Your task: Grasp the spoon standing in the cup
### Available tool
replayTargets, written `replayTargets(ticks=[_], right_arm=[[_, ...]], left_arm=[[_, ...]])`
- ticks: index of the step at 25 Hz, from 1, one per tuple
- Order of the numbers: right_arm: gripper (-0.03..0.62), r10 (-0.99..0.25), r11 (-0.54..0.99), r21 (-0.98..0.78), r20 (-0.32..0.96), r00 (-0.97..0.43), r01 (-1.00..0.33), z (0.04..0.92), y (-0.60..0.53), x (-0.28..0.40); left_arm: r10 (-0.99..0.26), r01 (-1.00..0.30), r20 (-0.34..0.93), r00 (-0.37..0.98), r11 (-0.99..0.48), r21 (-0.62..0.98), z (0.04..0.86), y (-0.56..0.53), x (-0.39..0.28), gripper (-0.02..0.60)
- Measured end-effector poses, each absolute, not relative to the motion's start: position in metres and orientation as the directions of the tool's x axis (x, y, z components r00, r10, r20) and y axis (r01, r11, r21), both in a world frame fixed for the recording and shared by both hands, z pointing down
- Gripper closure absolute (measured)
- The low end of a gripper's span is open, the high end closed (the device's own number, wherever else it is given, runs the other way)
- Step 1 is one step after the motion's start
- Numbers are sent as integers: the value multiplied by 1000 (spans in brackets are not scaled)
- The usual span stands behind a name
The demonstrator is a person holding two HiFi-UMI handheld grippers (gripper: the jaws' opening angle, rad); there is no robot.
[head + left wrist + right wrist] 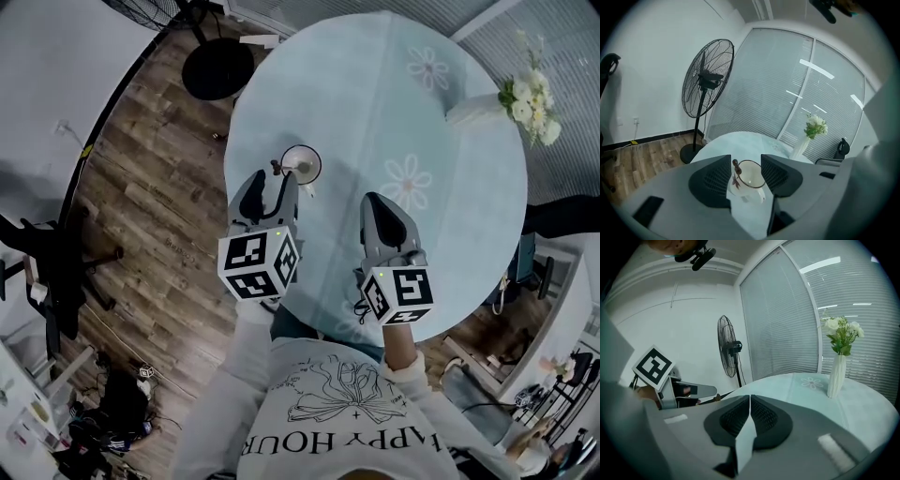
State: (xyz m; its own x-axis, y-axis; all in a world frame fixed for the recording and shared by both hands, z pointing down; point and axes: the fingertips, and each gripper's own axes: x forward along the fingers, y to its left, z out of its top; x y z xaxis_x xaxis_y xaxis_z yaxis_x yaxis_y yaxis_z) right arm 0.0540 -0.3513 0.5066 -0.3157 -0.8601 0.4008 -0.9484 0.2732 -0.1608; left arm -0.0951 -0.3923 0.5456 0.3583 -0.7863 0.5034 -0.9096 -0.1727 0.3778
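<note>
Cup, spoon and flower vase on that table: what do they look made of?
Cup: probably glazed white ceramic, smooth and slightly shiny, with a thin dark line on the rim; frosted glass is possible. Spoon: thin dark brown handle with a knobbed end, maybe wood, maybe tinted metal; too small to settle. Vase: white, matte, seemingly ribbed lengthwise, likely ceramic or plastic.
</note>
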Motion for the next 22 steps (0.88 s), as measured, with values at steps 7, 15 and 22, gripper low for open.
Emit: replayTargets(ticks=[7,15,22], right_arm=[[576,-847,271,-165,427,-317,-948,518,-355,54],[576,-832,280,-168,448,-326,-945,531,-357,52],[576,-830,266,-172,460,-316,-949,537,-359,59]], left_arm=[[-762,-911,541,355,-153,382,567,-400,-93,396],[-748,-914,567,344,-128,385,585,-409,-97,397],[-739,-915,575,349,-138,379,590,-412,-93,513]])
